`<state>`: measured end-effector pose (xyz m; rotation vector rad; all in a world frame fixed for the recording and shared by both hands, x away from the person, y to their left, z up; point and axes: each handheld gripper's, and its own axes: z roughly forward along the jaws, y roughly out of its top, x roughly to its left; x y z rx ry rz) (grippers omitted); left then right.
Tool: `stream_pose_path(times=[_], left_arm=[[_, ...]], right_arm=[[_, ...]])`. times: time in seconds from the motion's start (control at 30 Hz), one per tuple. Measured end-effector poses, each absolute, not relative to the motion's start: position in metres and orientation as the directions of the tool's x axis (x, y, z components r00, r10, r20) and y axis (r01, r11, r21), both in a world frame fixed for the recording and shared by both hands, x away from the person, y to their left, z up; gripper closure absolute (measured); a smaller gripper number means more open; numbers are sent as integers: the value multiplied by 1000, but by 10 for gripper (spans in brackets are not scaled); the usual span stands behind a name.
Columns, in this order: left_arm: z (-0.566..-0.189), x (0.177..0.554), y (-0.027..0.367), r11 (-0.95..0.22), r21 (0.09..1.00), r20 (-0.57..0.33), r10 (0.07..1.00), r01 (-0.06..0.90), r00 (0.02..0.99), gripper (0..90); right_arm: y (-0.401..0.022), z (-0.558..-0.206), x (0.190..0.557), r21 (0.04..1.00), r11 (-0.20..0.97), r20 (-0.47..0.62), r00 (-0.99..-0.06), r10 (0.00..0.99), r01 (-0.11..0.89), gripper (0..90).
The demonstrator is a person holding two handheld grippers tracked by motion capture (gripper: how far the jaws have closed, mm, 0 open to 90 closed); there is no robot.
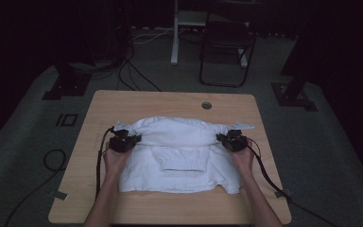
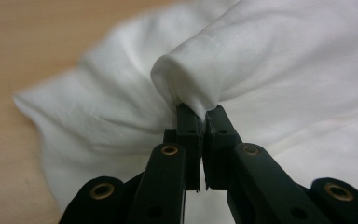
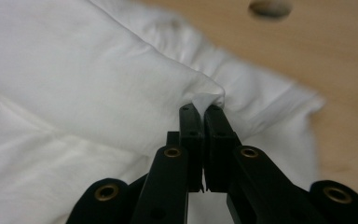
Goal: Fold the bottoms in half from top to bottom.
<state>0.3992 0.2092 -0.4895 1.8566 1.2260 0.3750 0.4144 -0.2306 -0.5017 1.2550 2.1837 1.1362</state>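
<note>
High view alone shows both grippers (jaws pinched) holding the white garment [image 1: 179,156].

- Left gripper [image 2: 199,116]: black jaws, brass-coloured rivets, black cable trailing.
- Right gripper [image 3: 200,112]: same black jaws and brass-coloured rivets, black cable.
- Forearms bare, no sleeves.

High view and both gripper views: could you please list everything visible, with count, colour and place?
Garment: one, white, middle of the table, pinched at both sides.
Table: one, light wood, centre.
Cable hole: one, grey, table's far edge.
Folding chair: one, black, on the floor beyond the table.
Left gripper: one, black, shut on the garment's left fold.
Right gripper: one, black, shut on the garment's right fold.
Forearms: two, entering from below.
</note>
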Motion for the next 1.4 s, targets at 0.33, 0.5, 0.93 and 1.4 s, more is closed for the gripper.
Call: stream_pose_path(times=[0.33, 0.5, 0.93, 1.4], left_arm=[[-425, 357, 218, -73, 887, -228, 789, 456, 571, 875], [-449, 322, 223, -70, 861, -279, 763, 503, 584, 874], [-435, 304, 201, -173, 877, -124, 821, 449, 557, 587], [-509, 328, 114, -407, 727, -79, 751, 554, 656, 672]], right_arm=[[-251, -433, 376, 910, 210, 18, -540, 842, 357, 880], [-255, -437, 348, 905, 238, 9, -576, 818, 352, 880], [-243, -449, 308, 886, 264, 27, -612, 790, 380, 512], [-165, -509, 333, 777, 418, 3, -666, 746, 472, 568]])
